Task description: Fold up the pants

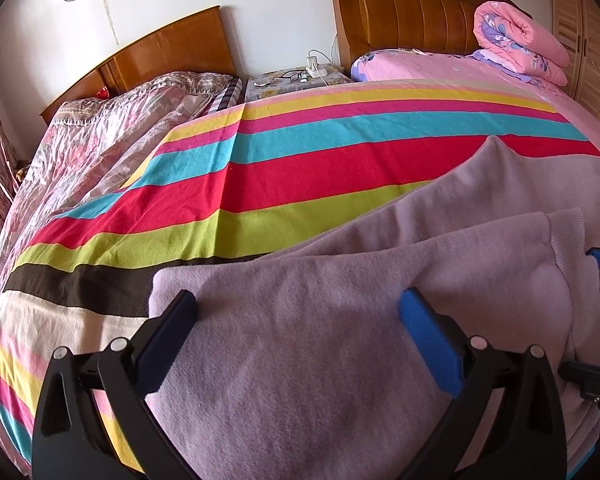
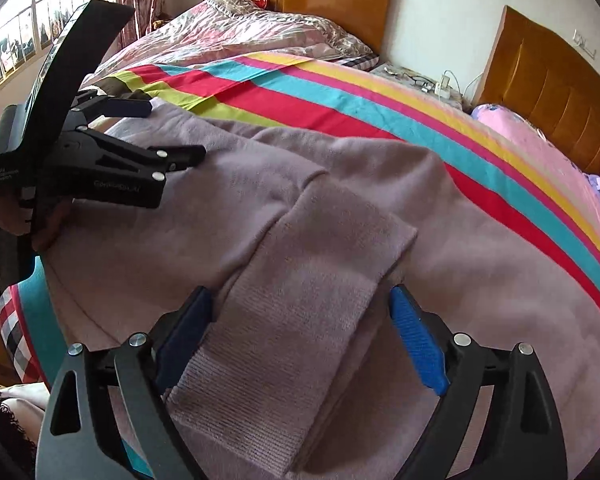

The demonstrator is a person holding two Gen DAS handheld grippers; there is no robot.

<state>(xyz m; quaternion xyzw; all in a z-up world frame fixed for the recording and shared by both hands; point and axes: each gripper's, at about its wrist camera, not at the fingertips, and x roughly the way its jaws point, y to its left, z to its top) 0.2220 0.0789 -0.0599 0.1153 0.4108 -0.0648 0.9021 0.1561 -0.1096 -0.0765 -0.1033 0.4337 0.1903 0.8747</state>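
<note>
left gripper (image 1: 298, 324) jaws wide, right gripper (image 2: 302, 312) jaws wide

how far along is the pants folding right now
Done: one fold is in, the ribbed cuff lies back over the lilac pants on the striped sheet. In hand: nothing; the left gripper and right gripper stand open over the fabric. Left: likely another fold to make the bundle compact.

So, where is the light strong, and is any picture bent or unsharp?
Left wrist view: sharp, the wooden headboards curve from fisheye bending. Right wrist view: the bright window is washed out, and the lilac knitted pants look duller there.
</note>
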